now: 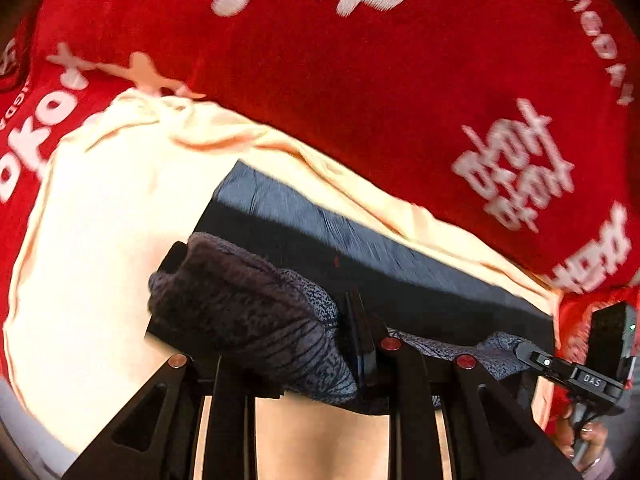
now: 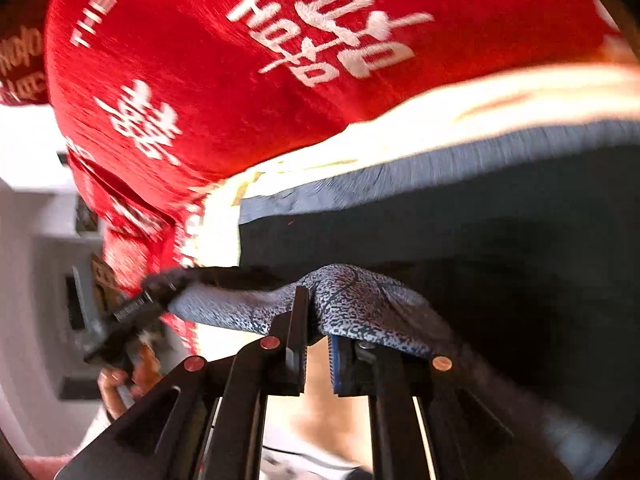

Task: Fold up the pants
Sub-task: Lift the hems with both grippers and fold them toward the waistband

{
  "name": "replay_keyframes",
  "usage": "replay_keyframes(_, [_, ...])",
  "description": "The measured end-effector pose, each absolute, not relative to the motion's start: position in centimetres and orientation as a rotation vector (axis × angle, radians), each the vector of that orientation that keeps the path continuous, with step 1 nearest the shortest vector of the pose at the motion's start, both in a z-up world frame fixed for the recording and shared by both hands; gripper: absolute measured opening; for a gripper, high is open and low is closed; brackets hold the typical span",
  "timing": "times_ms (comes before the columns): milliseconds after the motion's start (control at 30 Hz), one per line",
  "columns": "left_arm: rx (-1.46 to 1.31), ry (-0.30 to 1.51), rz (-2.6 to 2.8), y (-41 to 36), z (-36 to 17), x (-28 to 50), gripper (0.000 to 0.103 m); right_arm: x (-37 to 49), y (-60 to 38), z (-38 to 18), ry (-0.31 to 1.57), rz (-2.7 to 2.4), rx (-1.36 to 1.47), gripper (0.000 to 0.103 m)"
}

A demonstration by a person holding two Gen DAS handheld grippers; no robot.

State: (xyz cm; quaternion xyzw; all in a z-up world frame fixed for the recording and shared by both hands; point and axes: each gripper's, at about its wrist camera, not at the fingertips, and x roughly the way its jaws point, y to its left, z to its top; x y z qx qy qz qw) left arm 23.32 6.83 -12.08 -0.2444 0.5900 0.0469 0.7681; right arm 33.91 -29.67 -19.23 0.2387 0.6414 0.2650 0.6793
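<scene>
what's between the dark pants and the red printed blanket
A strip of pale cream sheet separates the dark blue pants from the red blanket with white lettering; both wrist views show it.

upper half of both frames: red printed cloth lies flat, unobstructed. centre: dark pants on cream sheet block lower passage.
</scene>
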Motion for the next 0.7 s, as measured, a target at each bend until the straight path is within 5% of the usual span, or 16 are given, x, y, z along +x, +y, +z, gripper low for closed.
replay_keyframes(200, [-0.508,1.322,0.174,6.9,-18.8,28.0,0.027,41.4,-28.4,-27.1,1.566,0.586,0.511,0.01])
replay_keyframes(367, [-0.502,1.313,0.204,6.6,-18.1,27.7,0.032,42.4,-27.7,-29.2,1.574,0.612,0.441,0.012])
replay_keyframes(400, [-0.496,1.307,0.204,6.4,-17.4,27.5,0.035,42.3,-27.7,-28.9,1.57,0.621,0.443,0.016])
replay_keyframes(467, [-0.458,1.277,0.246,6.5,-15.4,26.3,0.069,42.0,-27.8,-27.9,1.562,0.638,0.434,0.03])
replay_keyframes(500, [-0.445,1.256,0.264,6.3,-14.4,26.0,0.072,42.0,-27.8,-27.4,1.554,0.646,0.428,0.048])
replay_keyframes(567, [-0.437,1.237,0.269,6.5,-12.8,25.2,0.072,41.4,-27.8,-25.1,1.516,0.663,0.421,0.062])
replay_keyframes(667, [-0.384,1.26,0.277,6.2,-12.9,25.3,0.072,40.0,-27.3,-22.2,1.476,0.695,0.383,0.058])
replay_keyframes(700, [-0.343,1.28,0.28,5.6,-13.6,25.7,0.072,39.9,-27.1,-21.9,1.468,0.711,0.364,0.047])
